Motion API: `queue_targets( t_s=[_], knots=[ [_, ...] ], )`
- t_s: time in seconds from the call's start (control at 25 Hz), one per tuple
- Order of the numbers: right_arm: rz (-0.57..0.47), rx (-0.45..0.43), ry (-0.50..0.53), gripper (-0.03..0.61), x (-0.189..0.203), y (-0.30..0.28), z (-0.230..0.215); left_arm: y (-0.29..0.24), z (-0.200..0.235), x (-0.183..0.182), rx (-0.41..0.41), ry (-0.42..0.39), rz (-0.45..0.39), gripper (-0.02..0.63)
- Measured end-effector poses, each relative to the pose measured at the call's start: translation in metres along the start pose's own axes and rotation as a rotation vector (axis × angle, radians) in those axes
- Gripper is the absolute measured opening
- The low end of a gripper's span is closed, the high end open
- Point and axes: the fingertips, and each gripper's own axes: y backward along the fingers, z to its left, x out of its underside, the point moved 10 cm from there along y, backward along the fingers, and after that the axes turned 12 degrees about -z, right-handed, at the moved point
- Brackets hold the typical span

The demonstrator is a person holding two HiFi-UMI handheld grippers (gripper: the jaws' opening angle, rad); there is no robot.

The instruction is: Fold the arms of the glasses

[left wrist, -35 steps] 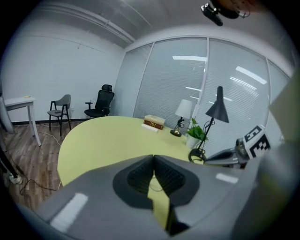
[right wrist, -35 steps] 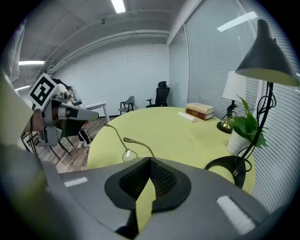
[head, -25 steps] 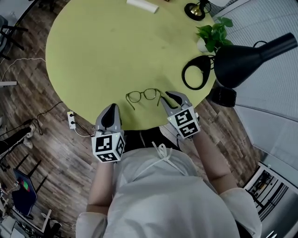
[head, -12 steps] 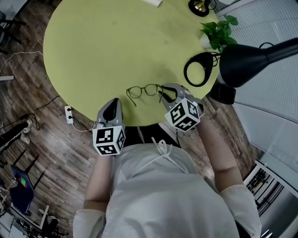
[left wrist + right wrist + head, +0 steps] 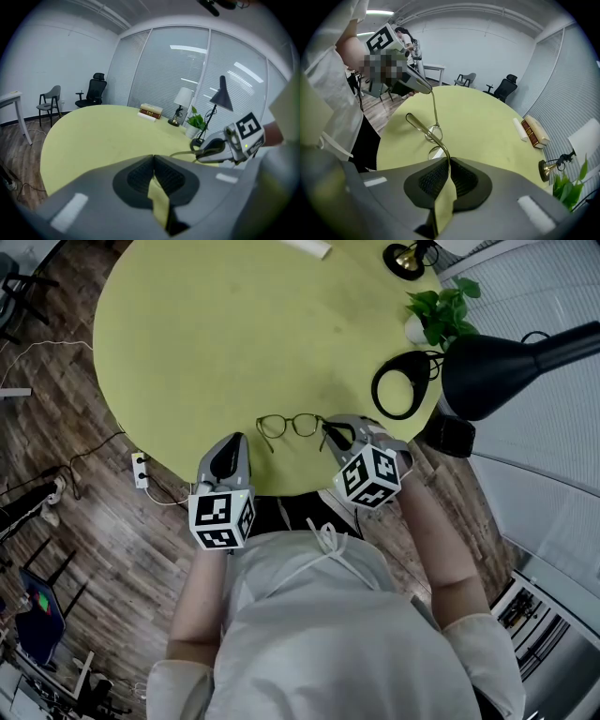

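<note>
Thin-rimmed glasses (image 5: 291, 426) lie lenses-up on the round yellow-green table (image 5: 206, 334), near its front edge. My right gripper (image 5: 330, 434) is at their right end. Its jaws are closing, and the right temple arm (image 5: 423, 126) runs up between the pads (image 5: 449, 164), pinched there. The other arm (image 5: 434, 105) sticks out towards my left gripper (image 5: 412, 83). That left gripper (image 5: 232, 442) hovers over the table's edge, left of the glasses and apart from them, shut with nothing in it (image 5: 153, 159).
A black desk lamp (image 5: 506, 357) with a ring base (image 5: 398, 385) stands at the table's right edge, and a potted plant (image 5: 436, 315) behind it. Books (image 5: 536, 131) and a white roll (image 5: 305, 247) lie at the far side. A power strip (image 5: 141, 479) lies on the floor.
My right gripper has rolled, shifted slightly left onto the glasses' right arm and closed on it. The left gripper and the glasses have stayed in place.
</note>
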Motion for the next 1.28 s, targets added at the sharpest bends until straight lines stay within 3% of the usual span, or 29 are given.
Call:
queue_targets(
  t_s=[0.48, 0.96, 1.28],
  knots=[
    [-0.032, 0.021, 0.003, 0.017, 0.000, 0.002, -0.002, -0.025, -0.020, -0.005, 0.063, 0.004, 0.002, 0.006],
    [-0.052, 0.010, -0.105, 0.017, 0.009, 0.003, 0.006, -0.047, -0.027, 0.017, 0.095, -0.033, 0.076, 0.006],
    [-0.069, 0.001, -0.117, 0.017, 0.011, 0.003, 0.004, -0.064, -0.029, 0.029, 0.104, 0.049, 0.163, 0.006]
  ],
)
